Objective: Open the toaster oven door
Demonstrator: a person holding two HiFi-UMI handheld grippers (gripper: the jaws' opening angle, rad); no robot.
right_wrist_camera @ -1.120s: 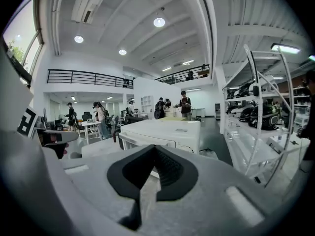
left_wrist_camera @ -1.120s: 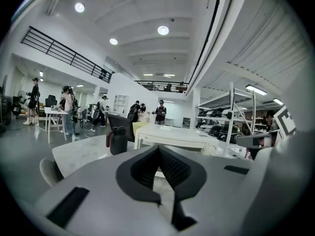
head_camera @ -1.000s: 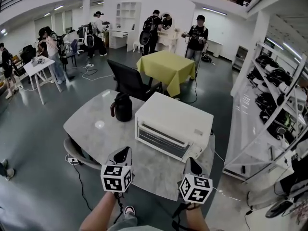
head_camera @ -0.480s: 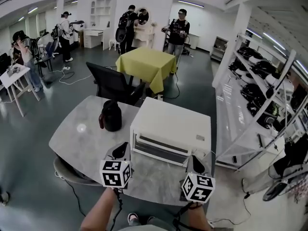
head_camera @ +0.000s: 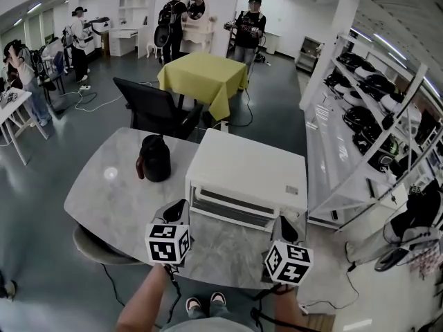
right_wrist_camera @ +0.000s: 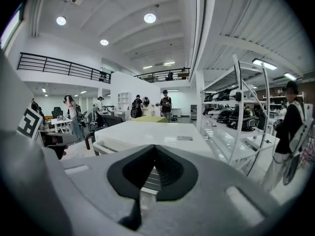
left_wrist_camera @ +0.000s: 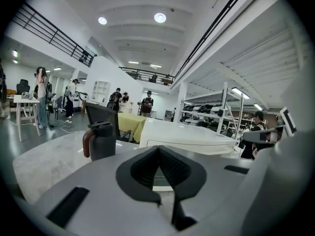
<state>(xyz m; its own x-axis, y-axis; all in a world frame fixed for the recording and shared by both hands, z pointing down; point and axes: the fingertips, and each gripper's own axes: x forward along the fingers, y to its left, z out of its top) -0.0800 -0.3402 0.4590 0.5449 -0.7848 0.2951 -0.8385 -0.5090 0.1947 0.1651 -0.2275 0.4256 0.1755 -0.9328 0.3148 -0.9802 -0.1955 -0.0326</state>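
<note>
Left gripper [head_camera: 181,211] neared toaster oven [head_camera: 248,171]; its door [head_camera: 232,208] barely visible.

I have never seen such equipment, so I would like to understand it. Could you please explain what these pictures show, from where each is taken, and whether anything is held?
There is no robot: a person holds a tool with a two-jaw claw in each hand. The wide picture comes from a camera on the person's head, looking down; the left claw and right claw show near the bottom. The other two pictures come from cameras riding on the claws, looking along the jaws. On the grey table stand a white toaster oven, its door closed, and a dark jug. Both claws are shut and hold nothing.
</note>
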